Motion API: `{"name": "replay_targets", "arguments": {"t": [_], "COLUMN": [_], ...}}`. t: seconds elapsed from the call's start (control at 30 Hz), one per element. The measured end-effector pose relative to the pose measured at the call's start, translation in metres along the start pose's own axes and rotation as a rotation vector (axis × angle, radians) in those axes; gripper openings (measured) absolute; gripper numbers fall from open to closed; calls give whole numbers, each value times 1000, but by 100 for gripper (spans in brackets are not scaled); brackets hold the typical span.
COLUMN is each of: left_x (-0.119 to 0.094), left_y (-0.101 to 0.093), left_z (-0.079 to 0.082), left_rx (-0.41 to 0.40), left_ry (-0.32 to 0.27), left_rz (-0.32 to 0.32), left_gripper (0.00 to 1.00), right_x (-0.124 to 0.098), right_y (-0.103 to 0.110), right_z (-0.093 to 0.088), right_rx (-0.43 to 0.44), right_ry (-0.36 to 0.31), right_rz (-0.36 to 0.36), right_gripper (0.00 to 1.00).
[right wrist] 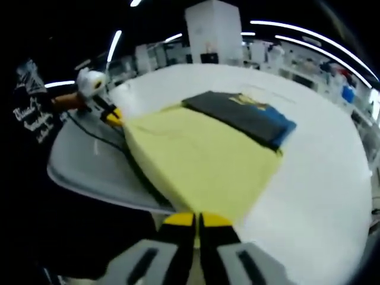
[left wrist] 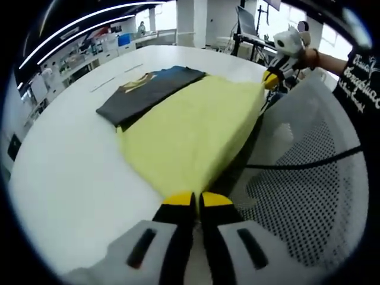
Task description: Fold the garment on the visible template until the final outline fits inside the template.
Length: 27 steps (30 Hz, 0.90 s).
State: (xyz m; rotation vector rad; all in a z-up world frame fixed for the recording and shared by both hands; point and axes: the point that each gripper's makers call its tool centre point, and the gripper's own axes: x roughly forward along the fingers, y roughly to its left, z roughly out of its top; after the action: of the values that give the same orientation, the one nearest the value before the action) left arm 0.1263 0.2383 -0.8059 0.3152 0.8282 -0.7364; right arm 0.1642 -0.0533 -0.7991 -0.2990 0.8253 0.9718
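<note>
Both corners pinched, fold underway

Your left gripper (left wrist: 196, 200) and right gripper (right wrist: 196, 219) clamp the yellow garment (left wrist: 193, 127); carry both edges evenly toward the dark folded cloth (left wrist: 148, 89) at upper frame.

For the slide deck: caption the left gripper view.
Left gripper and right gripper each pinch an edge of the yellow garment on the white table, beside a folded dark garment.

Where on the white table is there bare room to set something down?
Bare table lies beside the yellow garment and beyond the folded dark garment. Crowded at the near edge, where both grippers pinch the yellow garment.
</note>
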Motion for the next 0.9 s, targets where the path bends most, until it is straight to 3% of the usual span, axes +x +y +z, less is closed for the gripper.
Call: {"name": "replay_targets", "arguments": {"t": [0.23, 0.9], "left_x": [-5, -23], "left_y": [4, 36], "left_z": [7, 51], "left_rx": [6, 75], "left_ry": [-6, -67], "left_rz": [-3, 21], "left_gripper": [0, 0], "right_x": [-5, -26], "right_y": [-6, -29], "right_z": [10, 57], "right_rx": [-11, -79], "right_ry": [-21, -104], "right_rz": [-17, -56], "right_gripper": [0, 0]}}
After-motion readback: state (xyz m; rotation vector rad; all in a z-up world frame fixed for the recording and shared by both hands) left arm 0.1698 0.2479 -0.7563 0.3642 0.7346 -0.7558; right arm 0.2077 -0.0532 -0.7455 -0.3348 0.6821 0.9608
